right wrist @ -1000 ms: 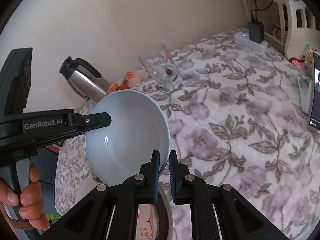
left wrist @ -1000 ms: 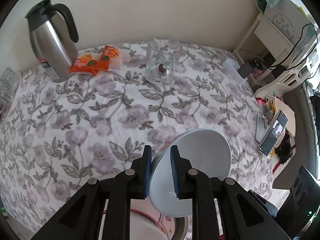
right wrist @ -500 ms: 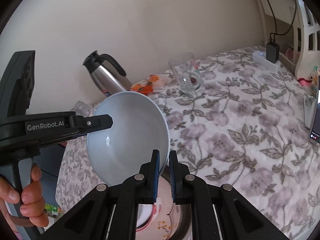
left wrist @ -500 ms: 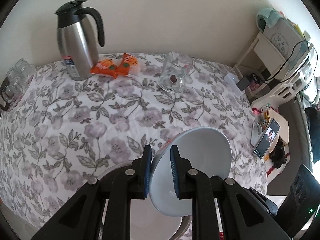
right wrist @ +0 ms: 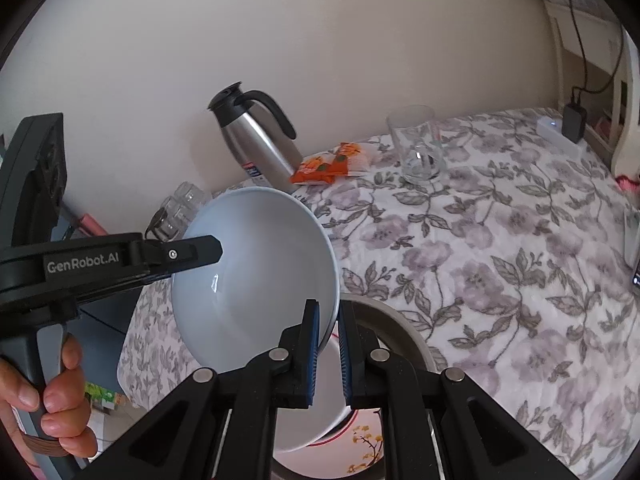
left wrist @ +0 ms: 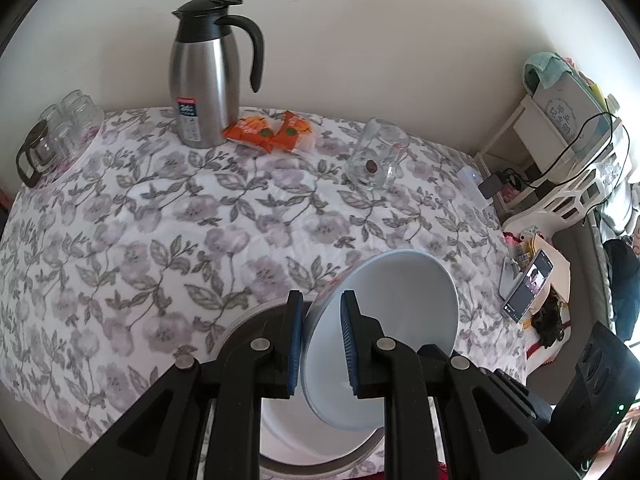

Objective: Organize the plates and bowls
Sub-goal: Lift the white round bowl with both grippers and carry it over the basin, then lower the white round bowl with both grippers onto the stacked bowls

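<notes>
Plain cream wall (left wrist: 360,40) behind the bench (left wrist: 160,216), floral purple-and-grey cloth (right wrist: 500,280) over it, white shelf unit (left wrist: 552,140) with cables past its right edge, soft even daylight, grey floor (left wrist: 580,248) at right

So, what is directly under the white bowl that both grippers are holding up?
Under the white bowl sits a grey-rimmed dish with a pink, flowered plate inside. The bowl and grippers cover most of it, so anything else there is hidden.

Glossy ceramic bowl (right wrist: 256,272); brushed-metal jug (left wrist: 204,80); matt floral cloth (left wrist: 160,220); clear glass (right wrist: 420,148).
</notes>
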Demonstrator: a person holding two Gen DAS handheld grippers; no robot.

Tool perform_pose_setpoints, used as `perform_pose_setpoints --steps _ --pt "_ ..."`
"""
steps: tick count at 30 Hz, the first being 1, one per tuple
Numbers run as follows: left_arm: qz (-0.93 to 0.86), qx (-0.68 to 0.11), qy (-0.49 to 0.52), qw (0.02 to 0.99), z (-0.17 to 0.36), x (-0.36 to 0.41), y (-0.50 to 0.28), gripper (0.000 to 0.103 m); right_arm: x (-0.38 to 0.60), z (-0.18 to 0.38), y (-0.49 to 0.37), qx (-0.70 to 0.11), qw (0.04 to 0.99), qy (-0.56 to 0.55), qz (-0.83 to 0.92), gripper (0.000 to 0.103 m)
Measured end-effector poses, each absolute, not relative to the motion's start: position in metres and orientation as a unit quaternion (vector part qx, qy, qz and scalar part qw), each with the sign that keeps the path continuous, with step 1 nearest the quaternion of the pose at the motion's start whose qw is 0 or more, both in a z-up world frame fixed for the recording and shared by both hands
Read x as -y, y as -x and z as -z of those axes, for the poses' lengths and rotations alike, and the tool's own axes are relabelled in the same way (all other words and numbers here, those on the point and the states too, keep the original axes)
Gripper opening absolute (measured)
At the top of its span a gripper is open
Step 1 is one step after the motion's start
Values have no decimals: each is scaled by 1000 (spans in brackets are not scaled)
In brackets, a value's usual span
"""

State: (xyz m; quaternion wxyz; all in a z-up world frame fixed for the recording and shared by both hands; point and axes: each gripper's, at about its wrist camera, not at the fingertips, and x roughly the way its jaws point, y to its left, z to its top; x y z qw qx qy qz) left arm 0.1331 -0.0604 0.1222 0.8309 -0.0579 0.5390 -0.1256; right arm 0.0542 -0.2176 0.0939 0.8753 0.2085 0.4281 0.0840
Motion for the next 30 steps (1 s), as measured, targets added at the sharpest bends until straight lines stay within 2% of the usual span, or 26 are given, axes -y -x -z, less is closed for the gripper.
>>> perform_pose_setpoints --steps 21,30 --pt "136 -528 140 826 -105 8 -90 19 182 -95 -39 -452 873 -159 -94 10" --pt "147 -524 192 817 -78 0 -73 19 185 -82 -35 -472 863 -155 -85 11"
